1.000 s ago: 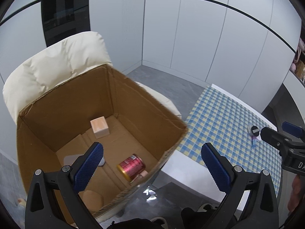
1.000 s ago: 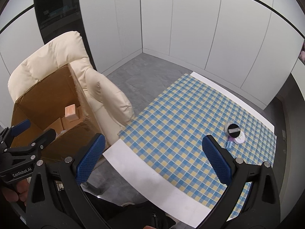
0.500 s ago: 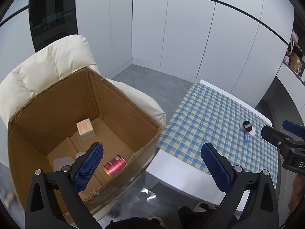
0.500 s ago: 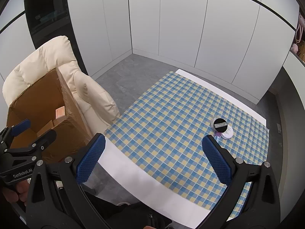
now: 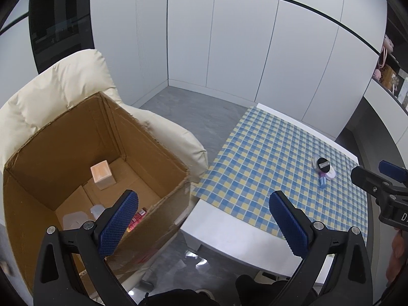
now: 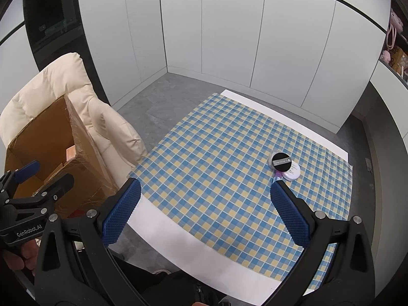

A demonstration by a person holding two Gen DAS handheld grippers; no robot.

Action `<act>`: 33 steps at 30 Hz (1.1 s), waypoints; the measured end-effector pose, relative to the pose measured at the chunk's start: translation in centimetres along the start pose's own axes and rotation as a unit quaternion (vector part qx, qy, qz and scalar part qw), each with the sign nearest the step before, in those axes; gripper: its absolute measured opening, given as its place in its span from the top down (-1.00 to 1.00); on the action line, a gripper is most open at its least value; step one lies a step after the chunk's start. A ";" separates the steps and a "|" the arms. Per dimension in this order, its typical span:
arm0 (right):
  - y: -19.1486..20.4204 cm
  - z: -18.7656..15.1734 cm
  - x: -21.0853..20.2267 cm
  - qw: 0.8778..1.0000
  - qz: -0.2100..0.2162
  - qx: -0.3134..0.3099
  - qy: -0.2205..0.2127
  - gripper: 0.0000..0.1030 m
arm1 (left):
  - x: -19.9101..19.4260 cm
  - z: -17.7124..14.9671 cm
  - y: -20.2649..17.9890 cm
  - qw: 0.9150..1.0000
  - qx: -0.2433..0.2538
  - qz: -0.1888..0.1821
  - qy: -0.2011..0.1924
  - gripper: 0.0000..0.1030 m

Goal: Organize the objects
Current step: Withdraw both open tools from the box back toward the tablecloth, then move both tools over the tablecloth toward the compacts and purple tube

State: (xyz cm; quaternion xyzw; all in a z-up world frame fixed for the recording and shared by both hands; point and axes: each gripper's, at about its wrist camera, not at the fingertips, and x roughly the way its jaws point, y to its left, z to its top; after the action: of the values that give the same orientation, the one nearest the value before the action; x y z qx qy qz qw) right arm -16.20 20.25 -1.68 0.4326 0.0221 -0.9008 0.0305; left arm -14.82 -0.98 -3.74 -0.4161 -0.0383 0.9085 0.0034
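Note:
An open cardboard box (image 5: 163, 178) (image 6: 84, 153) rests on a cream armchair (image 5: 63, 86) (image 6: 102, 117). Inside lie a tan cube (image 5: 102, 176), a red can (image 5: 137, 218) partly hidden by my finger, and a clear plastic lid (image 5: 74, 219). On the checked tablecloth (image 6: 229, 168) (image 5: 267, 168) a black round compact (image 6: 280, 162) (image 5: 323, 165) sits on a white round case (image 6: 293, 174), with a small purple-blue tube (image 5: 322, 181) beside them. My left gripper (image 5: 204, 219) is open and empty above the box's near corner. My right gripper (image 6: 204, 214) is open and empty above the table's near edge.
White cabinet walls (image 6: 229, 38) enclose the grey floor (image 6: 158, 94). A dark glass panel (image 5: 58, 30) stands behind the armchair. Shelves with small items (image 5: 390, 76) are at the far right. The table's white edge (image 6: 204, 250) borders the cloth.
Both grippers have drawn back and swung right, away from the box toward the table. The box interior shows less and the table items sit nearer the view's centre. Both jaws stay open.

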 end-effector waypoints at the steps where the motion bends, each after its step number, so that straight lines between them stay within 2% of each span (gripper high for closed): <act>1: -0.2 0.0 0.0 1.000 -0.001 0.001 0.000 -1.00 | 0.0 0.0 -0.2 1.000 0.002 -0.001 0.000 -0.99; 9: -1.8 -0.5 -0.3 1.000 -0.006 0.012 0.002 -1.00 | 0.3 0.1 -1.7 1.000 0.010 -0.012 0.002 -0.99; 16: -3.5 -0.7 -0.5 0.999 -0.040 0.029 -0.002 -0.99 | 0.4 0.1 -3.3 1.000 0.024 -0.020 0.002 -0.99; 23: -5.3 -1.2 -0.6 0.998 -0.047 0.045 0.008 -0.99 | 0.4 0.0 -4.8 0.999 0.036 -0.027 0.001 -0.99; 28: -6.7 -1.3 -1.6 0.997 -0.055 0.059 -0.009 -0.97 | 0.4 -0.1 -5.9 0.998 0.045 -0.032 0.000 -0.99; 33: -7.9 -1.7 -1.5 0.996 -0.056 0.067 0.002 -0.97 | 0.7 -0.2 -6.8 0.998 0.052 -0.037 0.003 -0.99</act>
State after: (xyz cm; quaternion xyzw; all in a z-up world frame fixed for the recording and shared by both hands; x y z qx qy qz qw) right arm -14.50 28.34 -1.48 0.4338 -0.0144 -0.8996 -0.0493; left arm -15.30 5.88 -3.86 -0.4164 -0.0066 0.9073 0.0591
